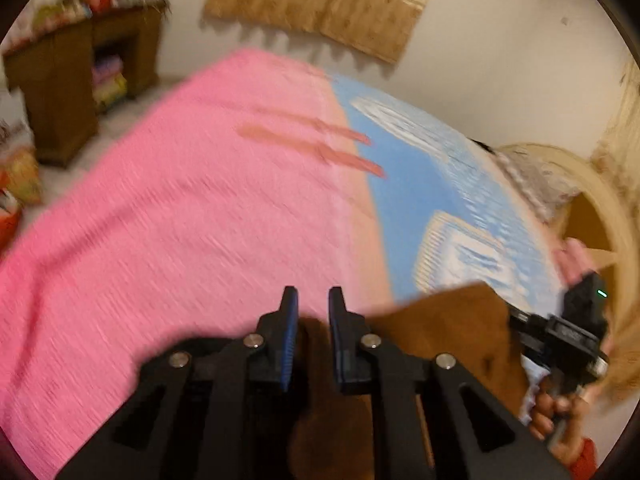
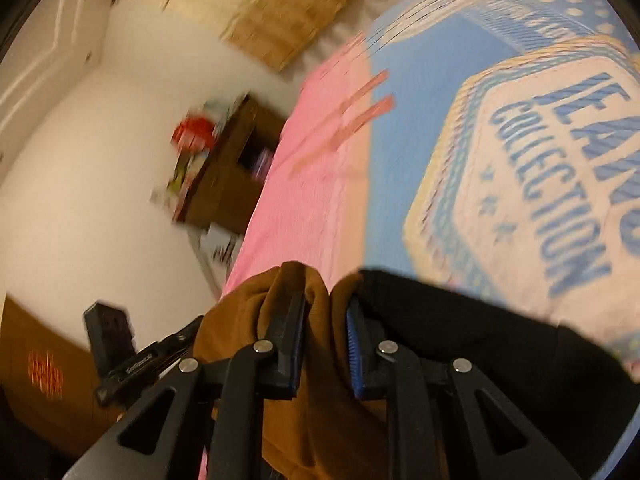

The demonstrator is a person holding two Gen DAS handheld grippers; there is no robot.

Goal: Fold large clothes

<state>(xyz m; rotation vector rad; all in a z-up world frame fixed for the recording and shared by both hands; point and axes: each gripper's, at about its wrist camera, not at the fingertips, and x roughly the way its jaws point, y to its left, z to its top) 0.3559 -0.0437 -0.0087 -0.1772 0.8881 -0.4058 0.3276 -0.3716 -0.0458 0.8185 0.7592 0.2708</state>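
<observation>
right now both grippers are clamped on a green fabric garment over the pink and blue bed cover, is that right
Not quite: the colour is wrong. The fabric garment is brown, not green. The right wrist view shows it bunched between the pads of the right gripper, and the left wrist view shows the left gripper shut on it too. The rest holds: both are clamped on it over the pink and blue bed cover.

My left gripper [image 1: 313, 300] and right gripper [image 2: 326, 312] were black, with ribbed blue pads [image 1: 292, 344], round silver screws [image 2: 263, 346] and triangular cut-outs; I wore a red sleeve [image 1: 585, 460].
</observation>
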